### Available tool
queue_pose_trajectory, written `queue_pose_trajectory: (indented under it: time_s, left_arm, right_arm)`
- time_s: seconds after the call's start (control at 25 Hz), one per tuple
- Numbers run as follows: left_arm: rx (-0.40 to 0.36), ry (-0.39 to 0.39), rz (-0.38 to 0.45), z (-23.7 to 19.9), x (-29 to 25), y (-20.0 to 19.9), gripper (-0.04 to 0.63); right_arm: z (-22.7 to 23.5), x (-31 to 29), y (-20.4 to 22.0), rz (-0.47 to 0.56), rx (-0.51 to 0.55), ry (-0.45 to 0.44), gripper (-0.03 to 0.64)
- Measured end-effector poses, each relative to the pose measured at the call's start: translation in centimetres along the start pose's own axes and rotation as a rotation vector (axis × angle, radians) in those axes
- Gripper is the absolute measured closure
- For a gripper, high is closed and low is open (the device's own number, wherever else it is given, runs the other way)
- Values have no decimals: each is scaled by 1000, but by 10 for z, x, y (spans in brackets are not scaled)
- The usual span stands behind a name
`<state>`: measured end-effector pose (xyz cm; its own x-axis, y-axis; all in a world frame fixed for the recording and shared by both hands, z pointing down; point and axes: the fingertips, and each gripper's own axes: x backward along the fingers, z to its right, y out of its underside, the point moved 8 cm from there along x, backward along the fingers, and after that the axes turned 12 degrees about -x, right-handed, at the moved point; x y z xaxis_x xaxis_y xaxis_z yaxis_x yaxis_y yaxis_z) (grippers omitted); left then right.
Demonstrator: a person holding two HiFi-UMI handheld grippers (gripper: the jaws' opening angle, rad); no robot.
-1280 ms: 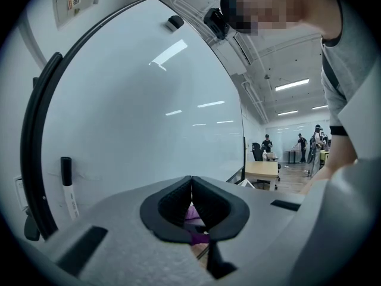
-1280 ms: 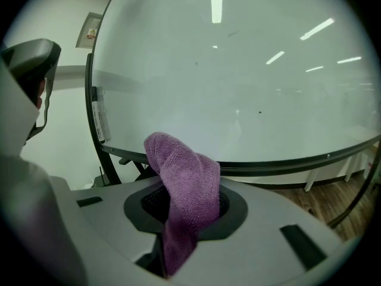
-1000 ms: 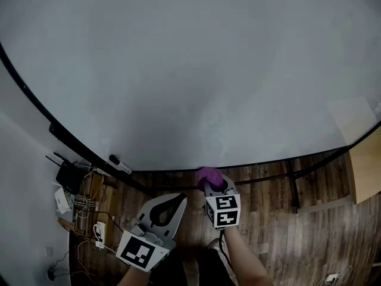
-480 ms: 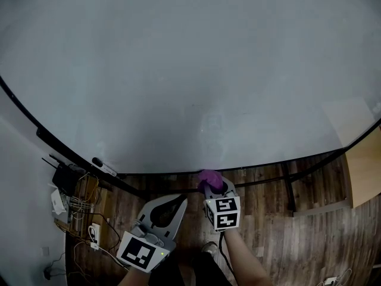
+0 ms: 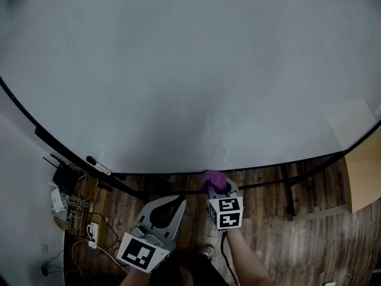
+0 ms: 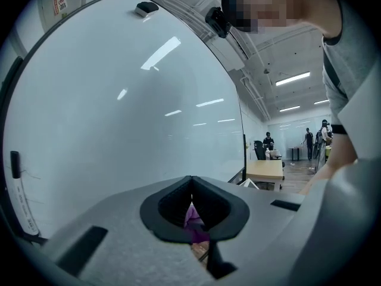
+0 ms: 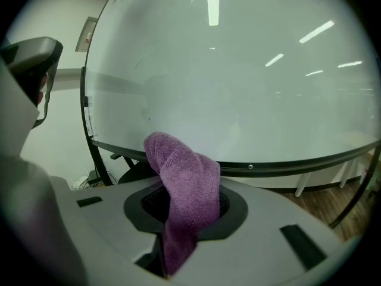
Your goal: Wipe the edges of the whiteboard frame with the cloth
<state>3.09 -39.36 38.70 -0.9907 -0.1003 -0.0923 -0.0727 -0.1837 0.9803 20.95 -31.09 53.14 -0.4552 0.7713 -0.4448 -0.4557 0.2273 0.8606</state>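
Right claw (image 5: 217, 189) is clamped on the purple cloth (image 5: 211, 178). A fold sticks up past the jaws and the tail hangs out below. Left claw (image 5: 172, 206) is pinched shut with nothing in it, parked just left of the right one. The black bottom rail of the whiteboard frame (image 5: 280, 164) sits just far of the cloth, long axis left-right; can't confirm contact. Right claw is nearer, so the next move is probably to press in and slide along the rail. Cloth looks like soft, limp terry.
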Motion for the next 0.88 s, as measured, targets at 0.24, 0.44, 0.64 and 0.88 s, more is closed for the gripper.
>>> queue_pose_trajectory:
  time_s: [0.24,0.44,0.64,0.88]
  left_arm:
    - [-11,-54,-14,4,1,2,578]
    - [26,-119,-7,-6,8,9,578]
    - [34,-103,0,-19,14,16,580]
    - [50,-37,26,-33,10,12,580]
  right_arm:
    - [7,4,-1,-2,-9,-1,528]
    - [7,3,0,1,-15,10,528]
    - [1,2,0,3,-40,49,528]
    - [-1,2,-2,-2,-41,99,526]
